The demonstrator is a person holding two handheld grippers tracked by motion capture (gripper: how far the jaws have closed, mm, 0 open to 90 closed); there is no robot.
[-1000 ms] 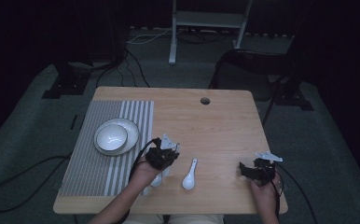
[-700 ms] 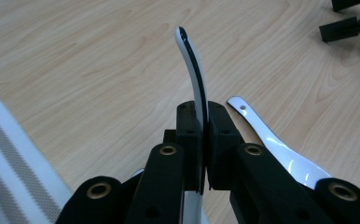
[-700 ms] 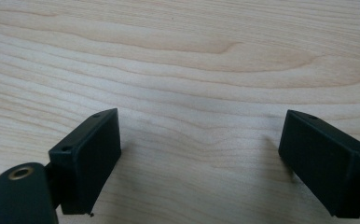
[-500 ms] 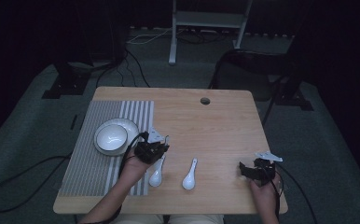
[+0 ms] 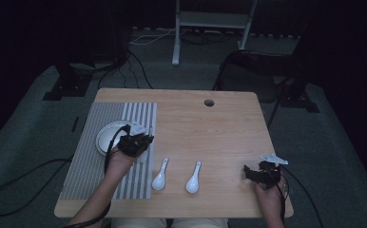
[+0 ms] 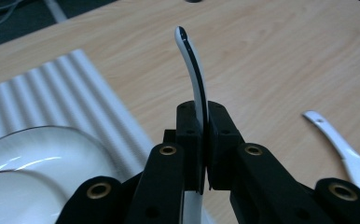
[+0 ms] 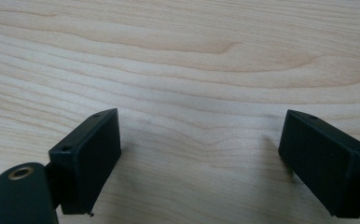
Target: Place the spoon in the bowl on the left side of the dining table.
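My left gripper (image 5: 140,142) hovers over the right edge of the striped mat (image 5: 86,164), just right of a white plate (image 5: 104,138). It is shut on a white ceramic spoon (image 6: 194,70), whose handle rises between the pads in the left gripper view. Two more white spoons lie on the wood, one (image 5: 159,176) beside the mat and one (image 5: 193,178) further right. In the left gripper view (image 6: 201,135) the plate (image 6: 38,163) is at lower left and a loose spoon (image 6: 339,147) at right. My right gripper (image 5: 251,172) rests open near the table's front right corner, with bare wood between its jaws (image 7: 199,149).
The wooden table (image 5: 219,128) has a round cable hole (image 5: 209,102) near its back edge. Cables trail from both grippers off the front edge. Dark stands and a desk frame stand on the floor behind the table.
My left gripper has moved left and away from me with the spoon, from beside the two loose spoons to the mat's edge by the plate. The right gripper has stayed put.
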